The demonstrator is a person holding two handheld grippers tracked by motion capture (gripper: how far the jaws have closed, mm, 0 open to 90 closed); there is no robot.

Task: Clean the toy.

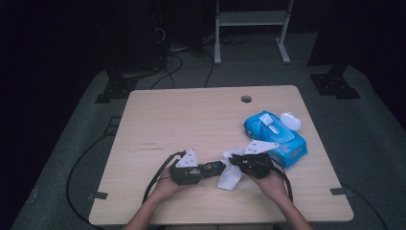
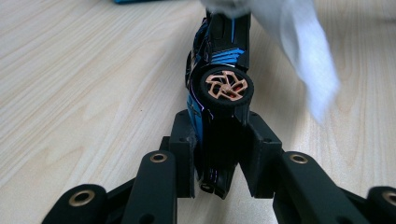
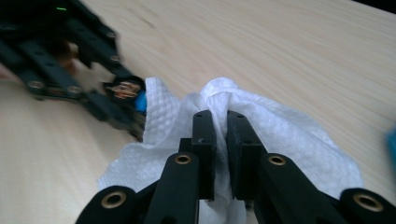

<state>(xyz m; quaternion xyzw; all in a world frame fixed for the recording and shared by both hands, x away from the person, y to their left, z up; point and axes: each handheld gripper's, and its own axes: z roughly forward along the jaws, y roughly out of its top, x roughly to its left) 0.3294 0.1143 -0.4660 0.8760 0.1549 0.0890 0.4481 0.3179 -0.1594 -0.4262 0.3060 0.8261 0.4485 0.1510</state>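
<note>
A black and blue toy car (image 2: 219,70) with copper wheels lies on its side, low over the wooden table (image 1: 191,120). My left gripper (image 2: 219,161) is shut on the car's rear end. In the high view the left gripper (image 1: 202,170) sits at the front middle with the car (image 1: 212,167) pointing right. A white wipe (image 3: 285,135) is pinched in my shut right gripper (image 3: 220,126). In the high view the right gripper (image 1: 237,164) holds the wipe (image 1: 230,176) against the car's far end. In the right gripper view the wipe covers part of the car (image 3: 133,95).
A blue pack of wet wipes (image 1: 277,139) with its white lid (image 1: 290,120) flipped open lies just behind the right gripper. A cable hole (image 1: 246,99) is in the table's far side. Cables trail off the front edge.
</note>
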